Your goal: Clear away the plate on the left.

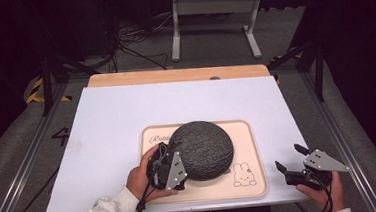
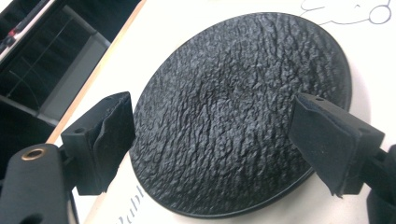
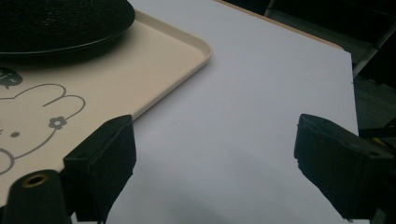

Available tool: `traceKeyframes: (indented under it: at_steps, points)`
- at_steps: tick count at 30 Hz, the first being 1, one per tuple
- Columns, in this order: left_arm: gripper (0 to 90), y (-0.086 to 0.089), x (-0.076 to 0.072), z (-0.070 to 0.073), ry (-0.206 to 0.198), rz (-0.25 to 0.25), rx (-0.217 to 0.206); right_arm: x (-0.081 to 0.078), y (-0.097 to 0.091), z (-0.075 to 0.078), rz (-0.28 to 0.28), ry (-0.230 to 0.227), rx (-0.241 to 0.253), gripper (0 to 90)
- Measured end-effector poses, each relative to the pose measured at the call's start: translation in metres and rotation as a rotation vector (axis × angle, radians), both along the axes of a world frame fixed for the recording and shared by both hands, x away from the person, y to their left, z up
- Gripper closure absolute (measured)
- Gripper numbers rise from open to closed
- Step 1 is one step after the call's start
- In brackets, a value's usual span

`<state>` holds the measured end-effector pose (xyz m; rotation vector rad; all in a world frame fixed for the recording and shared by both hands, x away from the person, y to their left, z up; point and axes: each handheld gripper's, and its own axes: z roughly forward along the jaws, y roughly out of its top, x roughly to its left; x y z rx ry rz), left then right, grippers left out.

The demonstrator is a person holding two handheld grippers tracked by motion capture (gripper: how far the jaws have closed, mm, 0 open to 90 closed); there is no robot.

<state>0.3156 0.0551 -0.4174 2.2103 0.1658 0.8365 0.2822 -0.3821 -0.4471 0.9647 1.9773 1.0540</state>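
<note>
White sheet [image 1: 127, 120] over wooden table, dark room, cables on floor behind. Beige tray [image 1: 254, 181] with rabbit drawing [image 1: 243, 175] near front edge. Black rough-textured dome [image 1: 202, 149] sitting on tray's left-centre part. Left gripper [image 1: 166, 163] at dome's left rim, jaws spread wide either side, gripping nothing. Right gripper [image 1: 291, 164] over bare sheet just right of tray, jaws wide apart, empty.
</note>
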Motion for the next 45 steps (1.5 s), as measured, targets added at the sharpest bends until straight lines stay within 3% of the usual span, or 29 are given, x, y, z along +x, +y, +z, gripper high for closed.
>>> traceKeyframes:
  at_steps: [11, 18, 29, 45]
  points:
    - [16.1, 0.023, 0.018, -0.002, 0.052, 0.073, -0.024, 0.0, 0.0, 0.0, -0.002, -0.001, 0.001, 13.5]
    - [16.1, 0.042, 0.028, -0.007, 0.084, 0.113, -0.01, -0.001, -0.001, 0.001, -0.004, -0.002, 0.002, 13.4]
    - [16.1, 0.081, 0.045, -0.017, 0.153, 0.217, -0.005, 0.0, 0.0, 0.0, -0.004, 0.0, 0.002, 13.5]
    - [16.0, 0.131, 0.042, -0.028, 0.215, 0.303, -0.019, 0.0, 0.0, 0.0, -0.005, 0.0, 0.001, 13.5]
